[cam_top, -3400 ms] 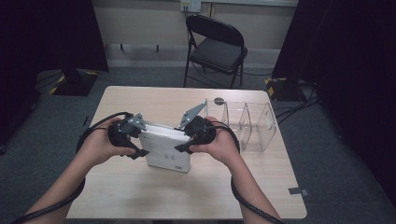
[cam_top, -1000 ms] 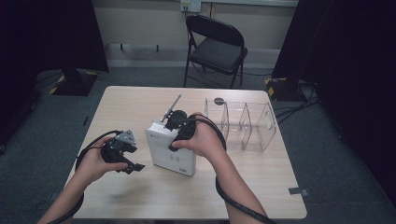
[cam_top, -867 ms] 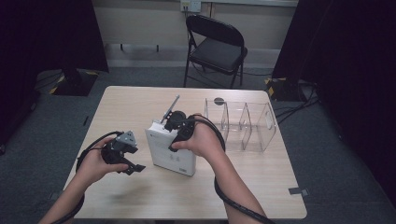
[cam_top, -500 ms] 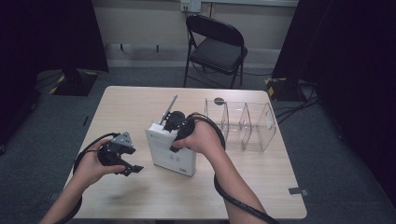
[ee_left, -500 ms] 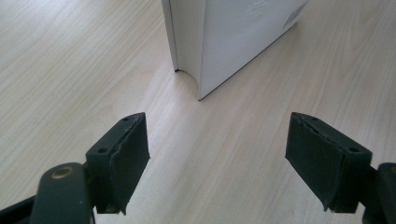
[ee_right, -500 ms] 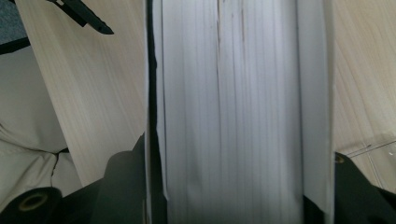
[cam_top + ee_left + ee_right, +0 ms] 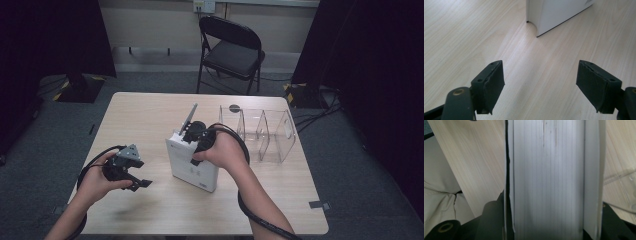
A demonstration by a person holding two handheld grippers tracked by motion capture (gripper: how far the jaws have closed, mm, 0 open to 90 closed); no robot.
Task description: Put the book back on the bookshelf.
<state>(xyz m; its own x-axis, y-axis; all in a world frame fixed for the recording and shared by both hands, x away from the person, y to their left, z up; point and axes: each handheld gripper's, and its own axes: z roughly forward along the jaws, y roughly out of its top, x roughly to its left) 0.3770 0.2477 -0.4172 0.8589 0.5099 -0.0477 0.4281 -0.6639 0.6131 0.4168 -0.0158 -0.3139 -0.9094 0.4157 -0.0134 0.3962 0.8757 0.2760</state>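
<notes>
In the high view, a white box (image 7: 192,162) is seen standing on edge near the middle of the table (image 7: 280,200), its far end held by the right gripper (image 7: 194,137), which comes down on it from about 1 o'clock. The jaws have just been closing, with the box between them. The right hand (image 7: 222,150) is wrapped round the gripper body just beside the box at 3 o'clock. A clear organiser (image 7: 262,132) is set on the table near the box, at about 2 o'clock from it. The left gripper (image 7: 135,182) is held low over the table at about 8 o'clock from the box, apart from it, with nothing between its jaws. A folding chair (image 7: 230,50) stands beyond the table at 12 o'clock.

In the left gripper view, the two black jaws are spread wide over bare wood and nothing is touched by them. A lower corner of the box (image 7: 554,13) is seen at about 12 o'clock, resting on the table (image 7: 461,37), well clear of the pads.

In the right gripper view, the box (image 7: 549,180) is seen running from 6 to 12 o'clock, squarely between the jaws. Both pads are pressed against its sides at the bottom, so the box is gripped. The table (image 7: 474,165) is seen at 9 o'clock and an edge of the organiser (image 7: 624,185) at 3 o'clock.
</notes>
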